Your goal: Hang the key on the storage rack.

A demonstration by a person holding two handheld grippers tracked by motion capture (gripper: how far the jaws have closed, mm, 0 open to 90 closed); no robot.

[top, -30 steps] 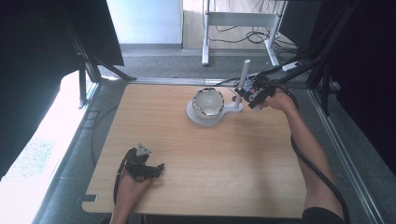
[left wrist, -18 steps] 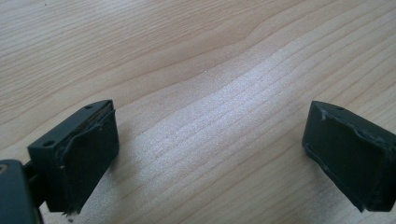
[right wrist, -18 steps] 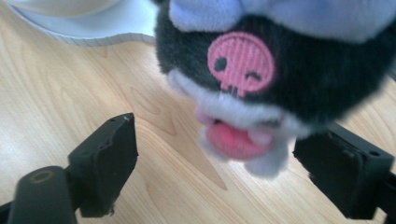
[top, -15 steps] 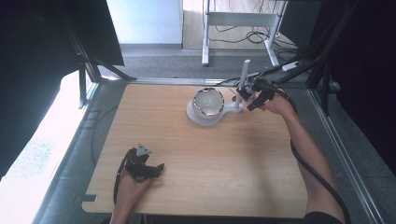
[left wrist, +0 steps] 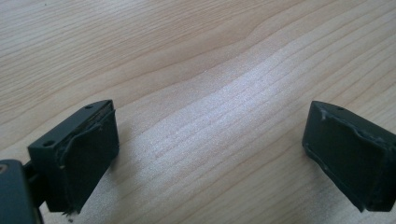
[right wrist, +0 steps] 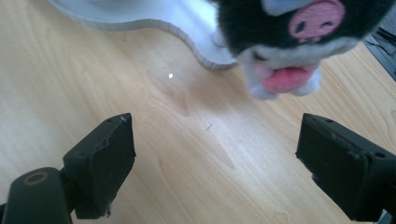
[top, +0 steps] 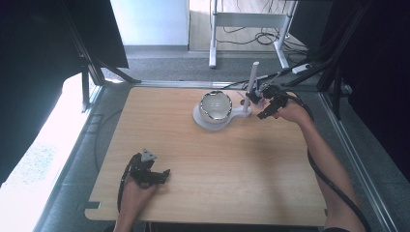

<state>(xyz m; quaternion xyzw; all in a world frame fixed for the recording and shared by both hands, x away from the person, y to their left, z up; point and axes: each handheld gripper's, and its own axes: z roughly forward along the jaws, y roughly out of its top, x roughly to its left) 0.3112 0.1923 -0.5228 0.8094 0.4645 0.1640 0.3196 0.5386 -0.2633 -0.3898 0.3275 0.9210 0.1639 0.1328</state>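
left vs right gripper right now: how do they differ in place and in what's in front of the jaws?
The left gripper lies at the near left of the table; the right gripper is at the far right, beside the white stand. Bare wood lies between the left jaws; a black-and-white plush toy hangs just beyond the right jaws, which have just been opening with nothing between them. Both are open.

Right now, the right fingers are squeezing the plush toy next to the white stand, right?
Not quite. The right gripper is open: in the right gripper view its fingers stand apart with bare wood between them. The plush toy is free, next to the white stand.
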